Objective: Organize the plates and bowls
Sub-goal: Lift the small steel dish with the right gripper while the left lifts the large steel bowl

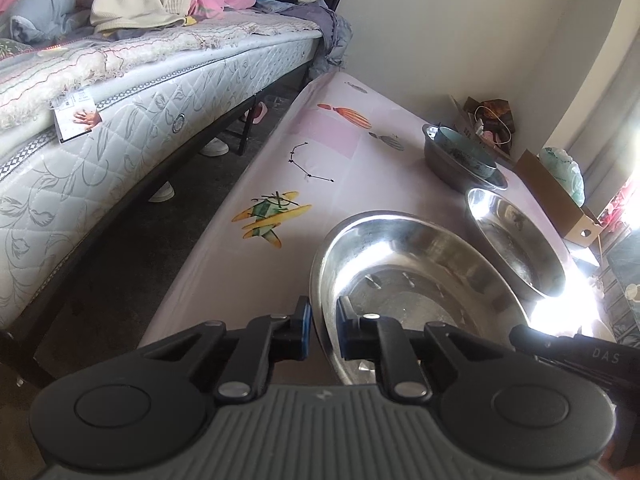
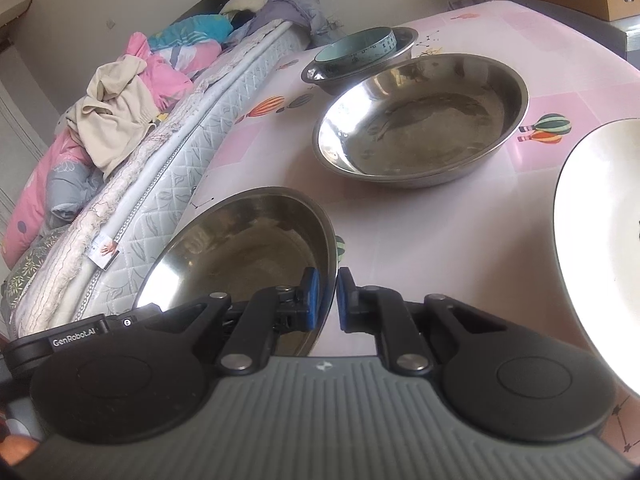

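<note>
Pinching opposite rims of the near shiny round steel basin [image 1: 404, 280], the left gripper [image 1: 322, 322] and right gripper [image 2: 326, 300] were nearly closed; bare pink patterned tablecloth [image 1: 280, 152] lay beyond.

A bed [image 1: 132, 120] with a white quilted mattress stands beside the table [image 1: 320, 148], and a strip of dark floor [image 1: 132, 264] runs between them. Clothes [image 2: 116, 120] and pink bedding are piled on the bed. The wall [image 1: 460, 20] is plain and pale. A cardboard box [image 1: 560, 200] sits past the table. Bright light [image 1: 624, 208] comes in there.
</note>
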The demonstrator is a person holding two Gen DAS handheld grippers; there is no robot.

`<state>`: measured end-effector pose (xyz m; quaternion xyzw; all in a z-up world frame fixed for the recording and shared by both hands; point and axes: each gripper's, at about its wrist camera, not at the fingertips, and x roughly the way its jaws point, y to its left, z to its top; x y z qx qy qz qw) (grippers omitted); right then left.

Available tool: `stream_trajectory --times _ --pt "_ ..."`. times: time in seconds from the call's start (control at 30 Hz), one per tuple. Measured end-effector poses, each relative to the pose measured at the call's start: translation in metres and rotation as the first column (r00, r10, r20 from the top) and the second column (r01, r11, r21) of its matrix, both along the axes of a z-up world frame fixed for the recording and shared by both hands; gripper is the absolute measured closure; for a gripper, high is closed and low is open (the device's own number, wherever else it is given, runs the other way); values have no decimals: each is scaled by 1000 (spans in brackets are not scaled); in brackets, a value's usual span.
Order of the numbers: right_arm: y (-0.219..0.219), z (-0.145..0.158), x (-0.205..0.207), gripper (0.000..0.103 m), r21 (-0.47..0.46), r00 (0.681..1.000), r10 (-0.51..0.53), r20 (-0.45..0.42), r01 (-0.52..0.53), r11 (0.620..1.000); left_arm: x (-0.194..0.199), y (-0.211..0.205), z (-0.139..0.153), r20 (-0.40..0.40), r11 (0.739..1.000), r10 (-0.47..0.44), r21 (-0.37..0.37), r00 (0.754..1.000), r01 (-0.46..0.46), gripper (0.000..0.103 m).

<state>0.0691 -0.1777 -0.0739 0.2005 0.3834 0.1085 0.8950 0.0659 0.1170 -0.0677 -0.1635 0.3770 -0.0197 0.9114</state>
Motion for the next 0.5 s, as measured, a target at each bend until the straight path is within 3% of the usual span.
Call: stream_trajectory --times 0.5 --pt "9 -1 3 92 -21 1000 6 -1 -6 1000 18 -2 -5 -46 999 -38 32 998 39 85"
